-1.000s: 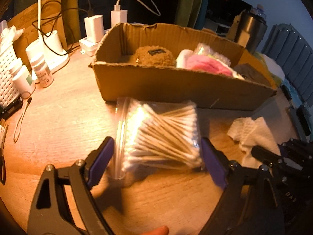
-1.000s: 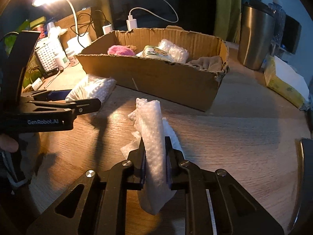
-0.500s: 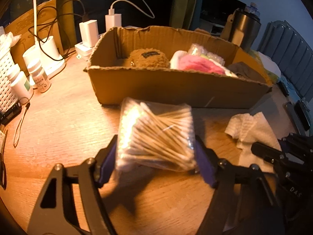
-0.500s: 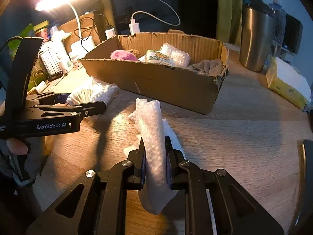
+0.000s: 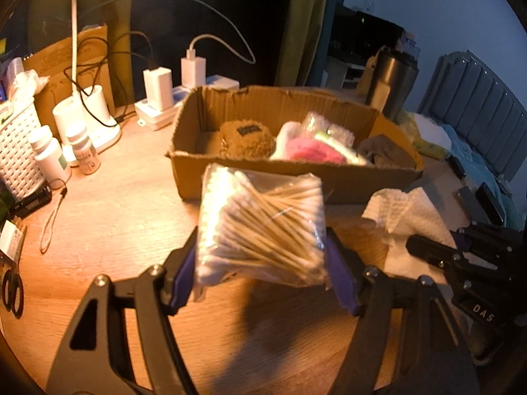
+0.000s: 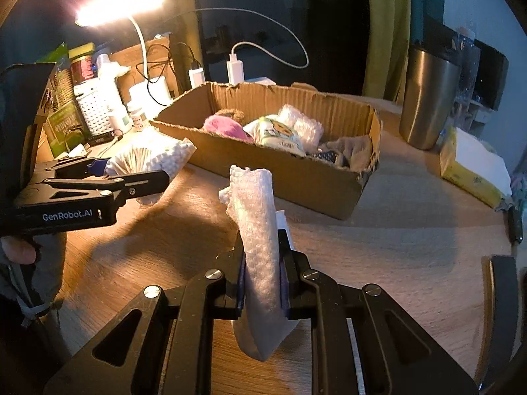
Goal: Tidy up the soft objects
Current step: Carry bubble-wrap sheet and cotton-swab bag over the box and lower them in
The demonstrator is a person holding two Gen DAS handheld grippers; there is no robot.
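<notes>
The left gripper [image 5: 260, 263] clamps a clear plastic bag of cotton swabs [image 5: 263, 227] just before the open brown cardboard box [image 5: 296, 177], sticks lying crosswise between its pads, while the right gripper [image 6: 262, 283], farther back, pinches an upright white quilted cloth [image 6: 258, 230].

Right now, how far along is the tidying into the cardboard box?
Done: a brown plush, pink cloth and bubble wrap lie in the cardboard box. In hand: left gripper clamps the cotton swab bag; right gripper pinches the white paper towel. Left: dropping both in.
</notes>
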